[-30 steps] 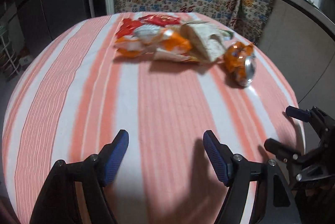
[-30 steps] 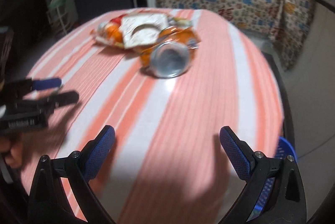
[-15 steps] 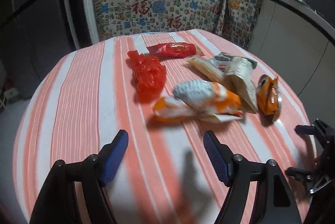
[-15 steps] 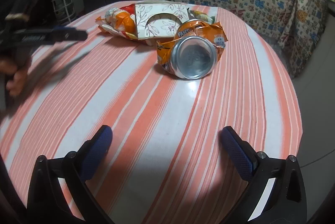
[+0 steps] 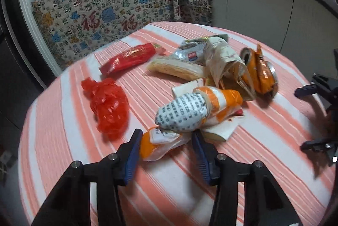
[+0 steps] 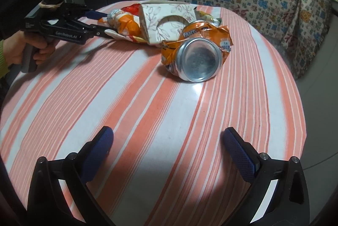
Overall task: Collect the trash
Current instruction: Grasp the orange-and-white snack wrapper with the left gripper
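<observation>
A heap of trash lies on the striped round table [image 6: 105,99]. It holds an orange-and-white printed wrapper [image 5: 190,111], a crushed orange soda can [image 6: 196,56], a flattened tissue box [image 6: 166,23], a red plastic bag [image 5: 109,105] and a red packet [image 5: 128,59]. My left gripper [image 5: 166,141] straddles the near end of the orange-and-white wrapper, and its jaws are closing around it. The blue pads are at the wrapper's sides without clearly squeezing it. My right gripper [image 6: 166,137] stands open over bare cloth, well short of the can.
A patterned cloth [image 5: 118,8] hangs over furniture behind the table, with pans on top. Dark cabinets stand at the left in the right wrist view. The table edge drops off close on the right of the can. A hand [image 6: 27,50] holds the left gripper.
The left gripper swung around and moved up to the trash heap, rolling as it went. Its jaws narrowed around the orange-and-white wrapper's end. The right gripper stayed put and open.
</observation>
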A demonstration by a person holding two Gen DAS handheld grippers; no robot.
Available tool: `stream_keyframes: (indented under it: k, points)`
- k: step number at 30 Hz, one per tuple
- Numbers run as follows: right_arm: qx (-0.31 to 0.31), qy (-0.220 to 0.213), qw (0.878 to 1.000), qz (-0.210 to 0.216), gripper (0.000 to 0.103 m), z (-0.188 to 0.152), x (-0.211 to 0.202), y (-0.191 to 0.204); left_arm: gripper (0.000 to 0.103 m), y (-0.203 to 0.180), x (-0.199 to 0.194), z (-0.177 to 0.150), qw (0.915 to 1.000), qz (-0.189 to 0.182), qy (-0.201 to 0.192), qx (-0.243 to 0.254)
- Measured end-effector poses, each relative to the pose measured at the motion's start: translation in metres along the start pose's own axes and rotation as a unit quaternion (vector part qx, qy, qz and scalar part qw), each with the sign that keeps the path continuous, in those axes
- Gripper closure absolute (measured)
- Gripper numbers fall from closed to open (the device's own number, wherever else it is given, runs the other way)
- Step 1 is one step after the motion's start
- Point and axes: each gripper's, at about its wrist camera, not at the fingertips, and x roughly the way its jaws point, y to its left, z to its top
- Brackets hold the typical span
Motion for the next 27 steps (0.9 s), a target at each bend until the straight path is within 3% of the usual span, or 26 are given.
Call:
stream_keyframes:
  k: [3, 6, 10, 13, 16, 18, 23, 27]
  points:
    - [0.000, 0.000, 1.000, 0.000, 0.000, 0.000, 0.000, 0.000, 0.059, -0.009, -0.013, -0.012, 0.9998, -0.012, -0.006, -0.013]
    - [0.000, -0.001, 1.000, 0.000, 0.000, 0.000, 0.000, 0.000, 0.059, -0.017, -0.028, -0.030, 0.9977, 0.011, 0.004, -0.067]
    - [0.000, -0.001, 1.000, -0.001, 0.000, 0.000, 0.000, 0.000, 0.057, -0.029, -0.055, -0.059, 0.9808, 0.025, 0.029, -0.191]
    - [0.000, -0.002, 1.000, -0.001, 0.000, 0.000, 0.001, 0.000, 0.054, -0.045, -0.068, -0.073, 0.9742, 0.013, 0.035, -0.223]
    - [0.000, -0.002, 1.000, -0.001, 0.000, 0.000, 0.001, 0.000, 0.038, -0.060, -0.069, -0.075, 0.9763, -0.002, 0.045, -0.212]
    - [0.002, -0.002, 1.000, 0.000, 0.000, 0.001, 0.000, 0.000, 0.034, -0.068, -0.067, -0.074, 0.9804, 0.005, 0.046, -0.192]
    - [0.060, -0.011, 0.998, 0.010, 0.001, 0.005, -0.005, -0.020, 0.033, -0.078, -0.053, -0.074, 0.9901, 0.028, 0.048, -0.129]
    - [0.066, -0.014, 0.998, 0.003, 0.001, 0.023, -0.004, -0.027, 0.028, -0.084, -0.047, -0.074, 0.9947, 0.022, 0.035, -0.094]
